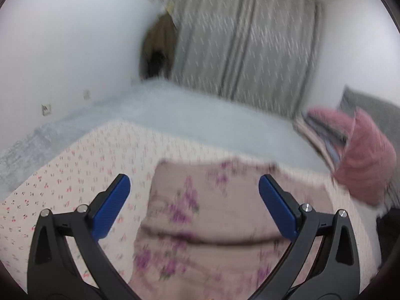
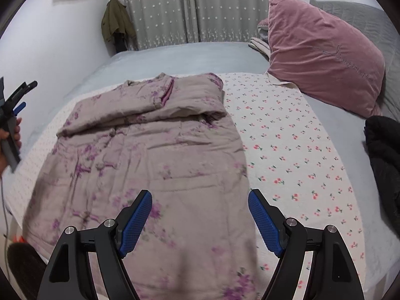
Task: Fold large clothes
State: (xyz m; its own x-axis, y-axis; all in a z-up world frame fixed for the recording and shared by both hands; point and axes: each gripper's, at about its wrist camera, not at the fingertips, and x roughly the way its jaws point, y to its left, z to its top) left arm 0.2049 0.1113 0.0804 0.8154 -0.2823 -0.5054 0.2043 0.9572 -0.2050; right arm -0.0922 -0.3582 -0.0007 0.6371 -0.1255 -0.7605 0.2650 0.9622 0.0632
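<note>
A large padded garment in dusty mauve with purple flowers lay spread flat on the bed, resting on a white sheet printed with small red cherries. Its collar end pointed toward the far side, near the grey star-patterned curtain, and one sleeve was folded across the chest — the hem end reached the near edge, under the right tool.

The right tool hung just above the near part of the garment with its blue pads spread wide apart, gripping nothing. The right edge of the garment ran between the two pads, so the right pad stood over the cherry sheet.

The left tool was likewise wide open and empty, poised over the garment's left side; its own view was blurred, so finer detail of the cloth there could not be made out. From the right wrist view the left tool showed at the far left edge, held in a hand and clear of the cloth.

A pink velvet pillow leaned at the far right of the bed, a dark bundle of cloth lay at the right edge, and an olive jacket hung on the far wall.
</note>
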